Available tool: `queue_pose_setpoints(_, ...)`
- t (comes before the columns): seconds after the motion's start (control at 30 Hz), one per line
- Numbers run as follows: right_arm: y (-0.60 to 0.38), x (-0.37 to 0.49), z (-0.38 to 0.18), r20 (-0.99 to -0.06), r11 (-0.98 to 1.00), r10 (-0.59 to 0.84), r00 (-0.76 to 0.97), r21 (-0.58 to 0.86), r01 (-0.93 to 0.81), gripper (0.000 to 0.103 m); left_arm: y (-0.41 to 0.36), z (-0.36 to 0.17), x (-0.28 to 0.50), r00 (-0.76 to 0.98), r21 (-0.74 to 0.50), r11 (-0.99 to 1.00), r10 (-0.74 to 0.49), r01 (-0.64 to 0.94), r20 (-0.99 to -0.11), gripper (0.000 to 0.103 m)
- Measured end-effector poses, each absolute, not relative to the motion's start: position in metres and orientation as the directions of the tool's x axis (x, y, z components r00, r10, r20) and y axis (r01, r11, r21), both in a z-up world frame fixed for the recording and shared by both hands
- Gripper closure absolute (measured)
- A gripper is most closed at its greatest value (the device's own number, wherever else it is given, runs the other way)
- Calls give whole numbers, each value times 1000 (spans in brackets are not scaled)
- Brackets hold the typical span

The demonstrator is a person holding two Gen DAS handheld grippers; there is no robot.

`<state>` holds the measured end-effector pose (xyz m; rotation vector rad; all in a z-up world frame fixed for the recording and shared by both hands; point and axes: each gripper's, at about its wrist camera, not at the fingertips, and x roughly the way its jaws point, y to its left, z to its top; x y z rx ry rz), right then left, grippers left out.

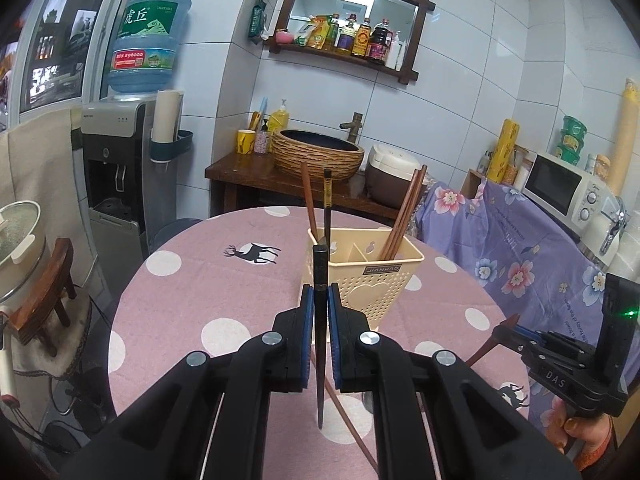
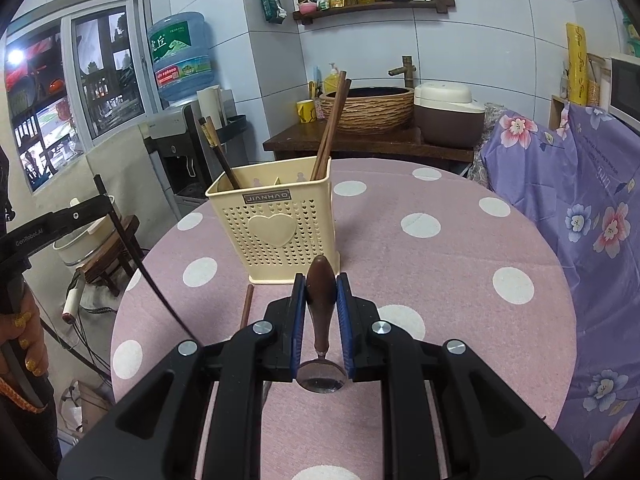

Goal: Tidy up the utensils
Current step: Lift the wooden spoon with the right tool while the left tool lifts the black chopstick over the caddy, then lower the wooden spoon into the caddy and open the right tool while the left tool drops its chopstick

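Left tongs (image 1: 320,300) clamp a chopstick (image 1: 320,320), right tongs (image 2: 321,292) a spoon (image 2: 321,320) (caddy (image 2: 276,224) just ahead).

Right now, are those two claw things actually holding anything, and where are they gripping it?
Yes. The left gripper clamps a dark chopstick partway along its shaft. The right gripper clamps a spoon by its brown wooden handle.

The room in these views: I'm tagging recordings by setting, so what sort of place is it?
Most likely a home kitchen or dining corner. A rice cooker sits beside a basin sink, a shelf of sauce bottles hangs on the tiled wall, and a microwave stands to one side.
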<state>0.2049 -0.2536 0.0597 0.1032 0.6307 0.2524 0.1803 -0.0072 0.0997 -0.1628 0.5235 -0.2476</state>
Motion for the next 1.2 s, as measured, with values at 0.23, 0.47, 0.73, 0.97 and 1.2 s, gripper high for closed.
queue_pose_setpoints(0.23,-247,217,84,-551,957,290,783,166,-237,87,-13,125,185,846,-206,951,-302,232,-441,95)
queue_pose_setpoints(0.47,-238,238,141,-492,947,321,809,165,-275,87,-20,173,205,842,-254,925,-367,283,-396,95)
queue_pose_setpoints(0.73,-222,289,221,-411,956,292,864,139,-257,87,-37,238,250,873,-263,925,-353,273,-335,95)
queue_pose_setpoints(0.97,-208,330,206,-393,970,243,887,118,-214,87,-48,226,283,897,-214,953,-278,213,-345,95)
queue_pose_setpoints(1.2,-202,351,139,-455,980,200,868,103,-171,87,-53,162,297,873,-181,966,-246,185,-421,95)
